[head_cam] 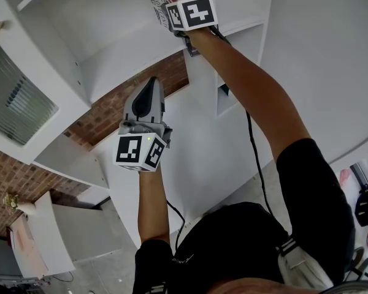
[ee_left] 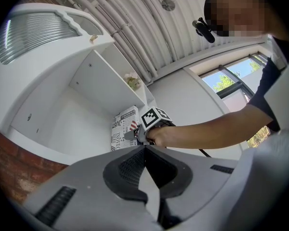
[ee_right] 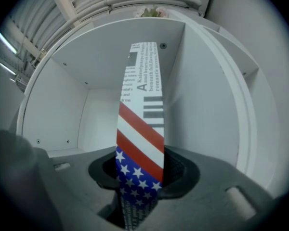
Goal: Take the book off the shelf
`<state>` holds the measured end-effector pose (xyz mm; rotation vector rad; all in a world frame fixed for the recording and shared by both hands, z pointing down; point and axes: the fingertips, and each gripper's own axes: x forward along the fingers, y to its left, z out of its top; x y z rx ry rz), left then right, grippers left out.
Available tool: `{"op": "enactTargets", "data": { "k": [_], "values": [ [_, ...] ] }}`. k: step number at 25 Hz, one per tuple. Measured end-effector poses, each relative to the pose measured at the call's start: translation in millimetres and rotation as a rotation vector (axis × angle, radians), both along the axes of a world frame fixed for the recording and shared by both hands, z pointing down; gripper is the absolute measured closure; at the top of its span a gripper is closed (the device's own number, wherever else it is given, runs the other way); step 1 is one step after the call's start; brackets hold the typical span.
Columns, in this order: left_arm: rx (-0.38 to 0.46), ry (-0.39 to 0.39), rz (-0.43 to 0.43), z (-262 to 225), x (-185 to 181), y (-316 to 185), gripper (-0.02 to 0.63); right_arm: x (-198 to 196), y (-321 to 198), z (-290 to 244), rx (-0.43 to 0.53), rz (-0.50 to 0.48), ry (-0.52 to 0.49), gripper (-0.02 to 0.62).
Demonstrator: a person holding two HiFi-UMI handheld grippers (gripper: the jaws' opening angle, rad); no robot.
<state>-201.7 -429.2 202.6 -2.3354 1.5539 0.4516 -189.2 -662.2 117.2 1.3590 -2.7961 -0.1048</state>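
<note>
Gripping the spine of the tall book printed with newspaper text and a stars-and-stripes band (ee_right: 140, 109), the right gripper (ee_right: 139, 172) has its grey jaws closed against both covers at the book's lower end. The book stands upright in the white shelf compartment (ee_right: 58, 124), nearer the right-hand wall, with its spine facing out into the jaws. The left gripper (ee_left: 145, 150) is well apart from the book and angled up toward it. Its jaw tips are together and nothing is between them. A red brick wall (head_cam: 104, 112) shows beside the shelf unit in the head view.
</note>
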Motion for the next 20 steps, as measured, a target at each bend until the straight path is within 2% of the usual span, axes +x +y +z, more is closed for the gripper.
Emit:
{"op": "enactTargets", "data": {
  "k": [4, 9, 20],
  "values": [
    [0.001, -0.006, 0.008, -2, 5, 1, 0.609, 6, 10, -1, 0.020, -0.010, -0.006, 0.440],
    [0.001, -0.004, 0.015, -6, 12, 6, 0.609, 25, 36, -11, 0.039, -0.060, -0.072, 0.442],
    [0.031, -0.029, 0.023, -15, 34, 27, 0.609, 97, 147, -10, 0.122, -0.240, -0.220, 0.442]
  ]
}}
